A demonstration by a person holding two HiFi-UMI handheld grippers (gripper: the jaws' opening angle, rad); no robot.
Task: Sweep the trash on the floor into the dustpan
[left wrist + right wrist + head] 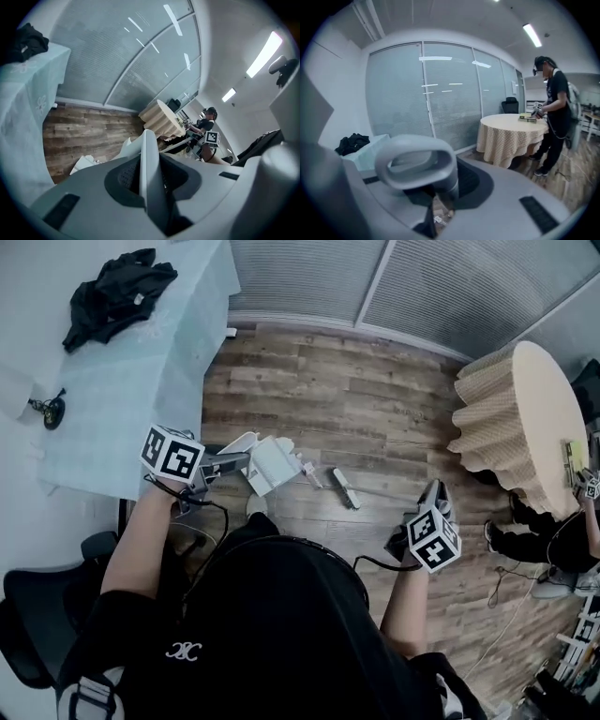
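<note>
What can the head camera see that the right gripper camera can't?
Only the head view shows the white dustpan held by the left gripper, and the broom's brush end down on the floor. Only the right gripper view shows the broom's grey loop handle up close, clamped in the right gripper, and the ceiling light. Both show the round table with its cloth, the black clothes on the blue table, and the window blinds.

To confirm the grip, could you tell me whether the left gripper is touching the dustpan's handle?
Touching. The left gripper view shows the left gripper with both jaws pressed against the dustpan's handle, which stands between them.
</note>
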